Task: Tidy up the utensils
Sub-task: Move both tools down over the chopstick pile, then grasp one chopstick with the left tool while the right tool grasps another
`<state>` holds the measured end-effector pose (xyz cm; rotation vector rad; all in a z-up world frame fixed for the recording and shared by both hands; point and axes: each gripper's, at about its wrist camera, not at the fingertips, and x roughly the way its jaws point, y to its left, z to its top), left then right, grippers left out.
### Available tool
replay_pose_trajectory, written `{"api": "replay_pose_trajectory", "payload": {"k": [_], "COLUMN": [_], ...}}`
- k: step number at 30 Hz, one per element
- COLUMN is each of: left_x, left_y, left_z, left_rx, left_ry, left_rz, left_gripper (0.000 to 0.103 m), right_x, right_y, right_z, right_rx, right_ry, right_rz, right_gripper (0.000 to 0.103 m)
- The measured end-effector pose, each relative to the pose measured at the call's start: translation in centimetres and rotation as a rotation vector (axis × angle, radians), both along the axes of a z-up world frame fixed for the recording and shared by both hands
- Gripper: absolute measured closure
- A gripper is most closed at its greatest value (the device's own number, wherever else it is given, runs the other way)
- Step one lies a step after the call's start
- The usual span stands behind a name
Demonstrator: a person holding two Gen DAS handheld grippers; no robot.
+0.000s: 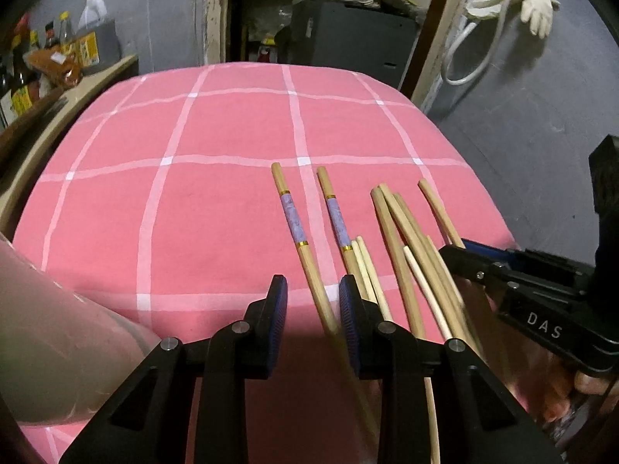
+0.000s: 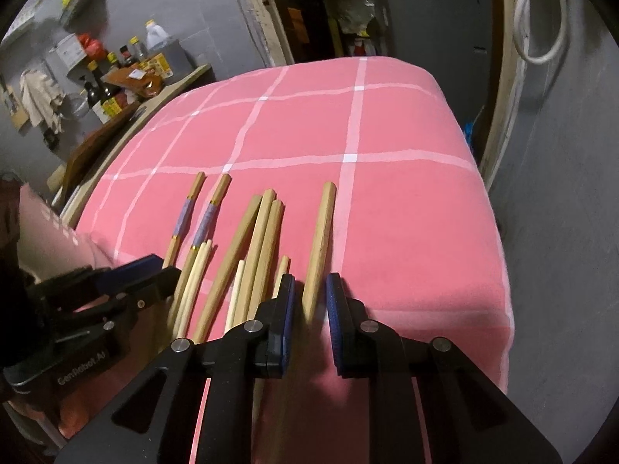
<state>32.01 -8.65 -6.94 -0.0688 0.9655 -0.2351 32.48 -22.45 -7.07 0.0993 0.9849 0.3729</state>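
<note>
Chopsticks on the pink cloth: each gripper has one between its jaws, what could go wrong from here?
1. The left gripper has the purple-banded chopstick against one pad only; it may twist or slip.
2. The right gripper straddles a plain chopstick beside the pile; its left finger may drag neighbours along.

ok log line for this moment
left gripper: open astride banded chopstick | right gripper: open astride plain chopstick

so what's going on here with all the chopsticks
A person is sorting chopsticks on a pink checked cloth with a handheld gripper in each hand. The left gripper straddles a purple-banded chopstick, which lies against one pad with a gap to the other. The right gripper has a plain wooden chopstick between its pads. The other chopsticks lie loose between them.
</note>
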Motion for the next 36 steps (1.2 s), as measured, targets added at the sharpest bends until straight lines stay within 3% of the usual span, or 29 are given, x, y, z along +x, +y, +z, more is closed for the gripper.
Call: {"api": "replay_pose_trajectory", "payload": {"k": [3, 7, 15, 20, 28, 36], "left_x": [0.1, -0.6, -4.1, -7.4, -11.8, -11.8], "left_y": [0.2, 0.3, 0.7, 1.4, 4.2, 10.2], "left_z": [0.1, 0.4, 1.5, 4.2, 9.8, 15.6], "left_rx": [-0.023, -0.055, -0.103, -0.153, -0.184, -0.229], "left_ry": [0.020, 0.031, -0.016, -0.172, -0.473, -0.631], "left_rz": [0.009, -0.004, -0.046, -0.065, -0.020, 0.097], "left_gripper": [0.094, 0.099, 0.099, 0.099, 0.099, 0.099], "right_x": [-0.2, -1.2, -4.8, -7.9, -11.6, -10.0], "right_y": [-0.8, -2.0, -2.8, -2.0, 2.4, 8.6], "right_z": [0.0, 0.1, 1.8, 4.4, 9.8, 14.2], "right_rx": [0.060, 0.139, 0.228, 0.268, 0.369, 0.487], "right_ry": [0.032, 0.042, -0.046, -0.199, -0.517, -0.664], "right_rz": [-0.033, -0.079, -0.107, -0.098, -0.021, 0.073], "right_gripper": [0.095, 0.097, 0.097, 0.097, 0.097, 0.097]}}
